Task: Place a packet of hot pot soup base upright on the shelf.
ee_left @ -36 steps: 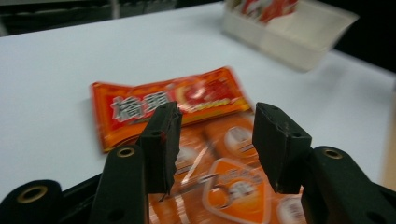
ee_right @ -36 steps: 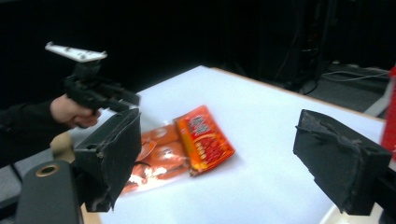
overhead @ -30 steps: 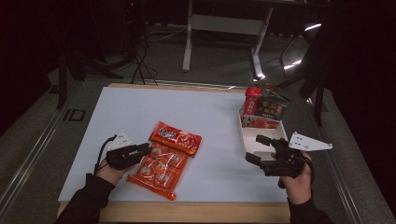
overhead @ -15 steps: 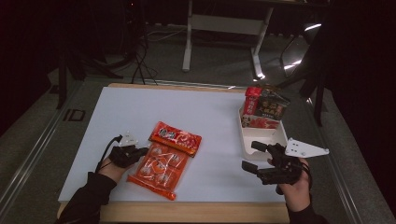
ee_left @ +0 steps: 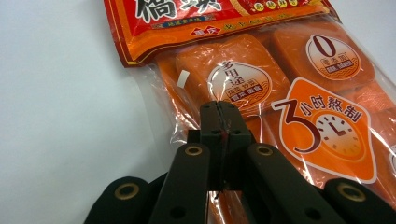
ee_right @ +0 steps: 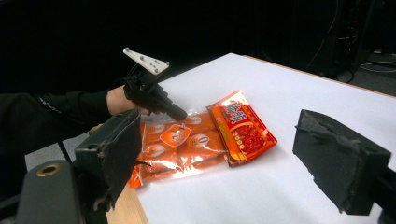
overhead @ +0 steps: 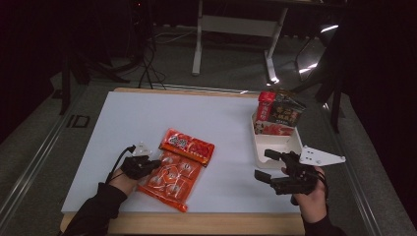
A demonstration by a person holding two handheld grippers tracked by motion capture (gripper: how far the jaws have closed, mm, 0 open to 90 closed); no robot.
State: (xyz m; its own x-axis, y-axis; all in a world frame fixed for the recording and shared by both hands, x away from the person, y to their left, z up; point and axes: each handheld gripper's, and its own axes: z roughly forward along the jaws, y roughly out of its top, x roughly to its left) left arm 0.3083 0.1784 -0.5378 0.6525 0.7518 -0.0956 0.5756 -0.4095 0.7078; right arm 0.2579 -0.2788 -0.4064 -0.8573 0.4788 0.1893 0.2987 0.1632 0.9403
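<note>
An orange snack bag point(overhead: 169, 177) with clear film lies on the white table point(overhead: 147, 113), and a smaller red bag point(overhead: 189, 144) overlaps its far end. My left gripper point(overhead: 156, 163) is at the orange bag's left edge. In the left gripper view its jaws point(ee_left: 219, 112) are pressed together, pinching the crinkled film of the orange bag point(ee_left: 289, 93) below the red bag point(ee_left: 187, 23). My right gripper point(overhead: 263, 164) is held at the right with its jaws wide apart and nothing between them. The right gripper view looks across at the left gripper point(ee_right: 180, 114), the orange bag point(ee_right: 173, 144) and the red bag point(ee_right: 243, 126).
A white tray point(overhead: 278, 145) stands at the table's right edge, just beyond my right gripper, with several upright snack packs point(overhead: 278, 110) at its far end. The table's wooden front edge point(overhead: 206, 223) runs close below both hands. Dark floor and table legs lie beyond.
My left gripper has sunk a little onto the orange bag's left edge. My right gripper has shifted slightly toward the front edge.
</note>
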